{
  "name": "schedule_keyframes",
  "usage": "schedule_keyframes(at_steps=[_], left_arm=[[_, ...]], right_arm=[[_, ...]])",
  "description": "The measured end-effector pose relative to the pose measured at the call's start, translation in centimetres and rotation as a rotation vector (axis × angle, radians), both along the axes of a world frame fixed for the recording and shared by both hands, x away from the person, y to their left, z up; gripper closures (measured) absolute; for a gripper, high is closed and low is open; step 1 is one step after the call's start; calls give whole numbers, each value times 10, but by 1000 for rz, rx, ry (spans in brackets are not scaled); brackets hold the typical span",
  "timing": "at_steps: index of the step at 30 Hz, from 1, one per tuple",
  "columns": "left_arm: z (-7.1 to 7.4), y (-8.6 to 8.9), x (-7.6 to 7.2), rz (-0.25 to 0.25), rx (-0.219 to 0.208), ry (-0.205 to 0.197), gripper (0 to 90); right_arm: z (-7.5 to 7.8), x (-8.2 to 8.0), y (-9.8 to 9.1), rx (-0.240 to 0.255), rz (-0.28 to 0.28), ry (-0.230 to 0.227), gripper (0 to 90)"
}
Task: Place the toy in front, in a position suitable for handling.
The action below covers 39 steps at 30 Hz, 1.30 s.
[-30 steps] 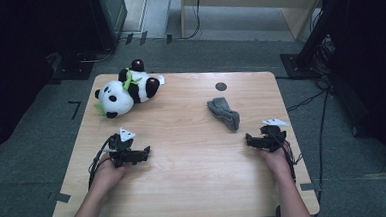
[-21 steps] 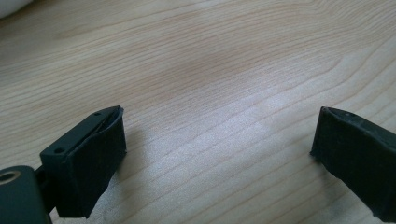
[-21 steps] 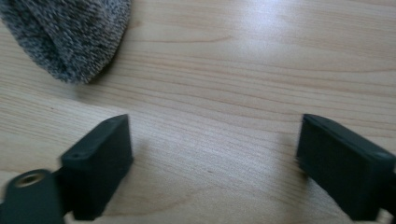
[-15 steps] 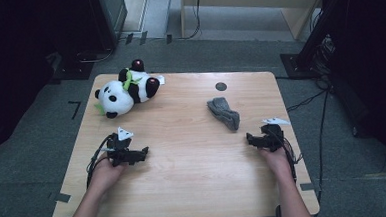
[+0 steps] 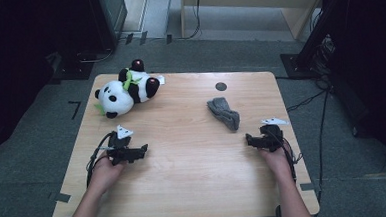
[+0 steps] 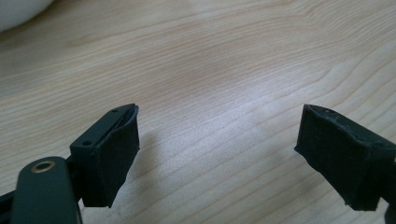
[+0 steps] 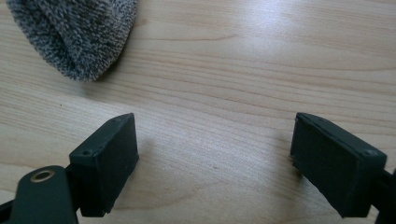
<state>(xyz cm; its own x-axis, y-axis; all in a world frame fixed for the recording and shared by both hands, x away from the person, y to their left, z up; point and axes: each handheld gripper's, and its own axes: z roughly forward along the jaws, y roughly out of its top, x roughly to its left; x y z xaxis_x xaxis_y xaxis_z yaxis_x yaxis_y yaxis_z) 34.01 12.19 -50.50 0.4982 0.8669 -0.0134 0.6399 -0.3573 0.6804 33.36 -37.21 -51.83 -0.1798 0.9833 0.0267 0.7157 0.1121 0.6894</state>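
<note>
A plush panda lies on its side at the table's far left corner, and a corner of its white fur shows in the left gripper view. A grey sock lies crumpled right of centre. My left gripper rests on the wood near the panda, pointing right. Its jaws have just been closing a little but stand open over bare wood. My right gripper rests at the right edge, pointing left toward the sock. Its jaws have also eased in slightly and stand open, holding nothing.
The wooden table has a small black round mark near its far edge. Grey carpet surrounds it, with cables on the floor at the right and dark equipment behind. A forearm comes in from the bottom at each side.
</note>
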Motion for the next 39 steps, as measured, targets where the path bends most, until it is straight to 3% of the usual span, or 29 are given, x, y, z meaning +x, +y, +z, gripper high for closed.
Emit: schedule_keyframes(at_steps=[3, 5, 7, 9, 12, 13, 16, 17, 23, 26, 29, 33, 37, 39], left_arm=[[2, 1, 1, 18, 2, 9, 133], [5, 2, 2, 21, -32, 31, 134], [7, 2, 2, 15, -40, 29, 134], [11, 1, 1, -8, -26, -2, 133], [13, 1, 2, -3, -20, -5, 134], [15, 2, 4, -18, -38, 12, 133], [17, 1, 5, -40, -39, 19, 133], [19, 1, 6, -71, -56, 28, 131], [24, -1, 10, -68, -52, 18, 132], [28, -1, 15, -70, -73, 33, 138], [32, -2, 21, -94, -31, 39, 147], [36, -2, 25, -91, -41, 42, 148], [44, -1, 31, -90, -25, 39, 149], [49, 2, 35, -72, -48, 55, 157]], right_arm=[[0, 0, 0, 1, -4, -6, 150], [-1, -1, 0, 3, -2, -11, 150], [-2, -1, 0, 2, 1, -18, 150], [-2, -2, -1, 5, 1, -22, 150], [-3, -2, -1, 6, 4, -34, 148], [-3, -2, -1, 6, 4, -35, 148], [-3, -3, -1, 7, 3, -40, 148], [-4, -3, -1, 8, 4, -42, 147], [-6, -4, -1, 14, 6, -56, 129], [-6, -4, -1, 14, 10, -63, 127], [-6, -4, -1, 15, 9, -62, 126], [-6, -4, -1, 14, -1, -62, 119], [-6, -4, -1, 14, -7, -61, 116], [-6, -4, -1, 14, -7, -61, 116]])
